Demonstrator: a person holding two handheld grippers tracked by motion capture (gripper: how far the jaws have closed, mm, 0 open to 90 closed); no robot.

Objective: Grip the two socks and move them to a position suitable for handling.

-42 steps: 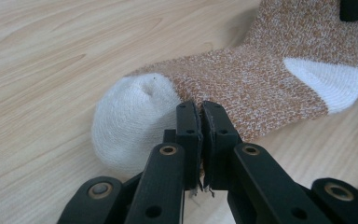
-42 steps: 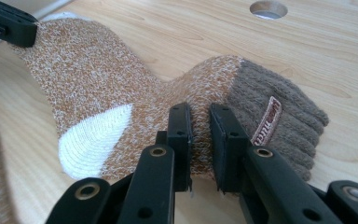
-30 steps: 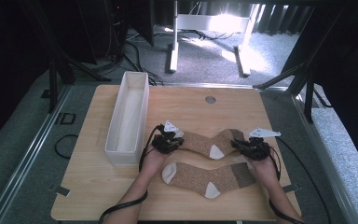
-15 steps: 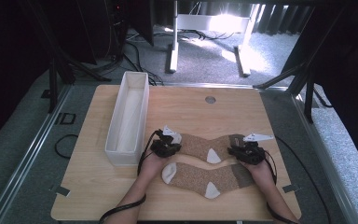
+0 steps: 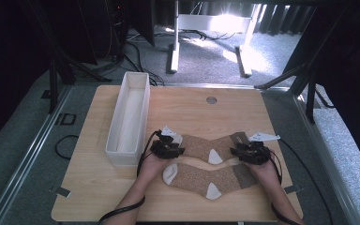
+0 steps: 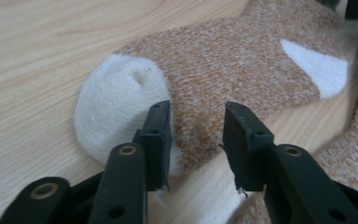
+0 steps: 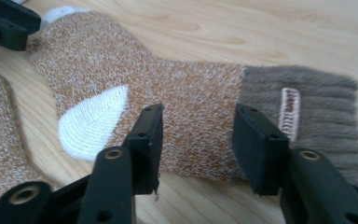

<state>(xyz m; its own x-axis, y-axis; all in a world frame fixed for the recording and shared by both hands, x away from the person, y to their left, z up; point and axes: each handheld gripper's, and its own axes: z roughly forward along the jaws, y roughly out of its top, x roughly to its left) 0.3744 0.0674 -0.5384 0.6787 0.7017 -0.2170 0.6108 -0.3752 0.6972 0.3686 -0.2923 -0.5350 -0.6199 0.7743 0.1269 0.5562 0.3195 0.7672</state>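
Both sets of jaws have just been opening. The left gripper [image 5: 168, 148] stands apart over the far sock's [image 5: 206, 146] toe, the right gripper [image 5: 249, 153] over its cuff, seemingly free. The near sock [image 5: 206, 176] lies alongside. The white bin [image 5: 127, 117] borders the wooden table's [image 5: 206, 112] bare middle.

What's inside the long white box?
The long white box shows just its pale floor; nothing lies on the part visible from above. Its near wall hides the closest bit of the floor.
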